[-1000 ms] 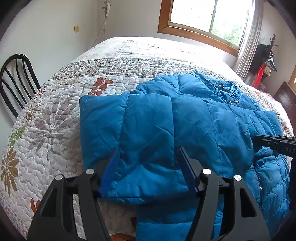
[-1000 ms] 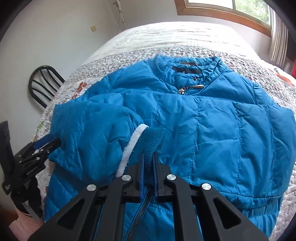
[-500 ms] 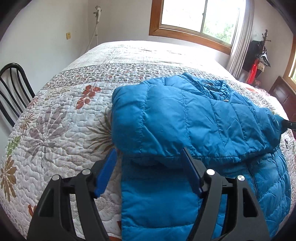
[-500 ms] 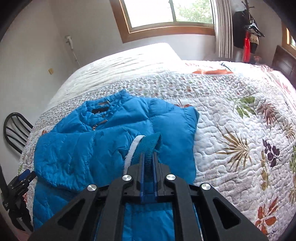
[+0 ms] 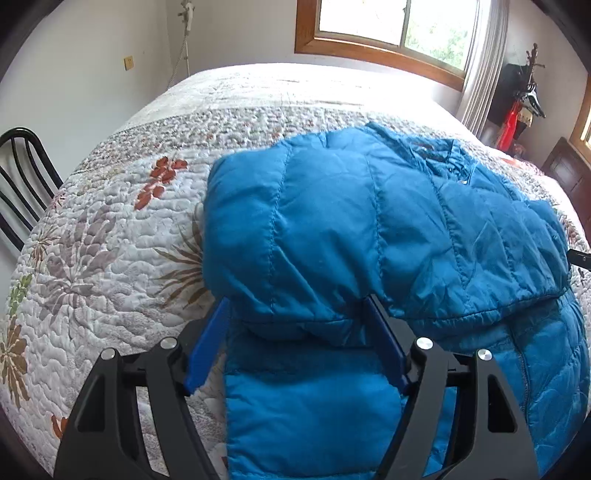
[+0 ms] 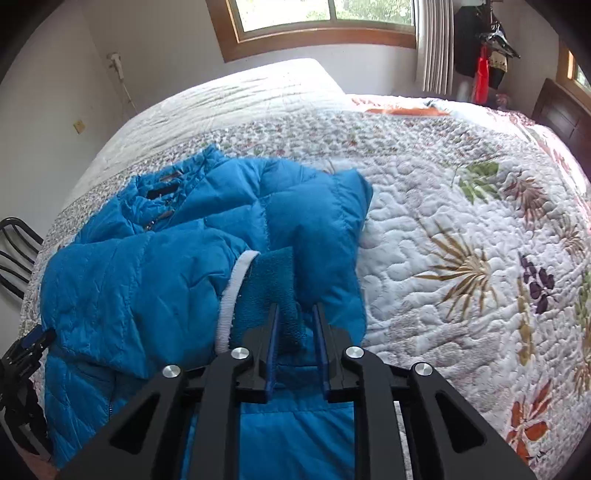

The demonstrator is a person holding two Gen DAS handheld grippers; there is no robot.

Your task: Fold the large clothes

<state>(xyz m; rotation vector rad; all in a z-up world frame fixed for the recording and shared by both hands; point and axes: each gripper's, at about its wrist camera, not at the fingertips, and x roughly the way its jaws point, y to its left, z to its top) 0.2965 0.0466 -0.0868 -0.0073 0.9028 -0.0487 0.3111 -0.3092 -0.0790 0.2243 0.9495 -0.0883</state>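
Note:
A blue quilted jacket [image 5: 369, 229] lies on the bed with its sides folded inward. My left gripper [image 5: 295, 301] hangs over its near left corner, jaws wide and opening. The puffy folded edge sits between the blue pads [image 5: 207, 347] without being pinched. In the right wrist view the jacket [image 6: 147, 280] fills the left half. My right gripper [image 6: 296, 306] has its jaws opening around the sleeve's dark blue knit cuff [image 6: 273, 280], which lies loose between them beside a white trim [image 6: 231, 295]. The left gripper [image 6: 33, 343] shows at the left edge.
The bed's floral quilt [image 6: 461, 240] spreads wide to the right of the jacket and beyond it [image 5: 110, 240]. A black chair [image 5: 22, 173] stands by the bed's left side. A window [image 5: 399, 26], hanging clothes [image 6: 484, 62] and dark furniture [image 5: 569, 173] line the far walls.
The right gripper carried the cuff to the right across the jacket, then its jaws parted off the cuff. The jacket's left side now lies folded in. The left jaws spread slightly wider.

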